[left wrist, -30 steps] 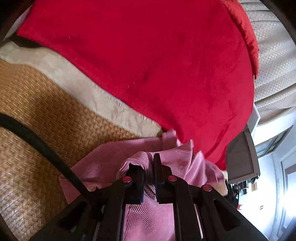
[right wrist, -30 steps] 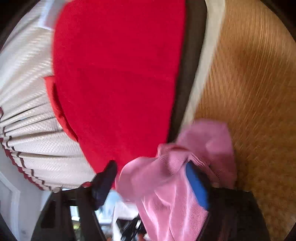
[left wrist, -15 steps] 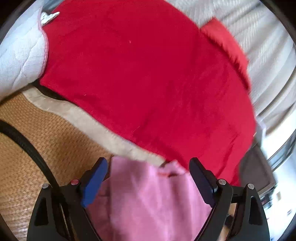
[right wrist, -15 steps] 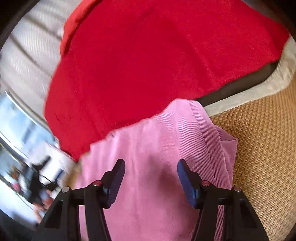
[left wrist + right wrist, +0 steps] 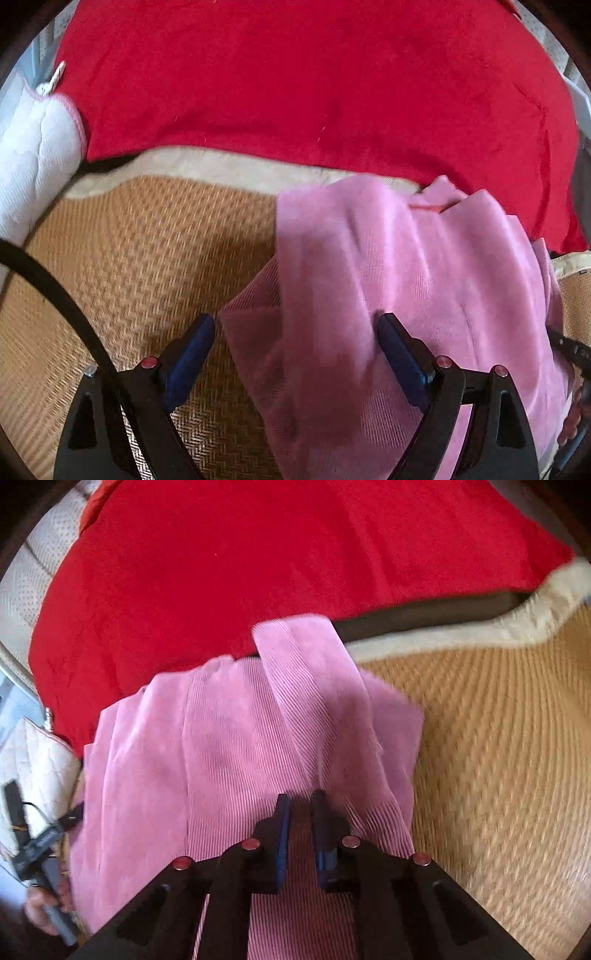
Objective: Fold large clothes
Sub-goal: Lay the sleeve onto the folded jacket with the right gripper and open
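Two grippers are working a pink corduroy garment (image 5: pixel 236 760) lying on the woven mat (image 5: pixel 140 251): the right gripper (image 5: pixel 300 805) is pinching a ridge of it; the left gripper (image 5: pixel 295 332) is hanging spread, empty. Keeping edges aligned should give a neater fold.

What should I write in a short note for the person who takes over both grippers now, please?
Left gripper: open, pads clear of the cloth, over the edge of the pink garment.
Right gripper: shut on a ridge of the pink garment near its middle.
Things: the garment lies partly folded on the woven mat, its far end at the red blanket.
Done: one strip is laid over the body of the garment.
Left: finish the folds and flatten it.
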`<action>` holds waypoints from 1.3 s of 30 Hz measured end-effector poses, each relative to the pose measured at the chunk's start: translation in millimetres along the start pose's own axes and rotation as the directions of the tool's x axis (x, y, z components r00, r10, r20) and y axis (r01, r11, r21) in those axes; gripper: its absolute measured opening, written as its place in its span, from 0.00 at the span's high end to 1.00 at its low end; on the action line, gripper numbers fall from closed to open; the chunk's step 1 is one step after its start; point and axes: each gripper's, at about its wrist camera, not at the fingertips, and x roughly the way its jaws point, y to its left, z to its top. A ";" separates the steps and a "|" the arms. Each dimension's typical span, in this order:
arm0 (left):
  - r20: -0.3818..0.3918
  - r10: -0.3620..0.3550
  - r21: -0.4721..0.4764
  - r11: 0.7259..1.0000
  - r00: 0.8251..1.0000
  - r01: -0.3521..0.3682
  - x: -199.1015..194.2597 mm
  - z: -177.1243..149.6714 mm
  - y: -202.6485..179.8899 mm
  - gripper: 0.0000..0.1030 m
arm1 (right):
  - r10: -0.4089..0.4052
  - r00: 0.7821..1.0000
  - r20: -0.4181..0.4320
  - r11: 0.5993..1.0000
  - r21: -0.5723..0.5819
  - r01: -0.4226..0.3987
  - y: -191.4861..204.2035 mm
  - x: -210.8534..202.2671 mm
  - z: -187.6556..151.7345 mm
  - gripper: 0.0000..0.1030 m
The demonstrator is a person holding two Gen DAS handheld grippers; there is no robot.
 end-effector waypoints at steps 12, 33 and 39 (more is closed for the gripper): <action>0.099 0.016 0.092 0.995 0.995 -0.026 -43.3 -15.7 4.7 0.12 | 0.066 0.997 -0.049 0.995 0.072 -0.063 -25.5 -34.1 -50.7 0.89; 0.365 0.032 0.372 0.911 0.930 -0.177 -111.1 -24.0 -108.6 0.12 | -0.005 0.994 0.111 0.999 -0.031 0.009 18.8 15.1 23.4 0.29; 0.374 0.052 0.364 0.910 0.926 -0.197 -113.8 -25.1 -108.4 0.12 | 0.053 0.988 0.146 0.996 -0.075 -0.042 43.2 -3.8 13.6 0.29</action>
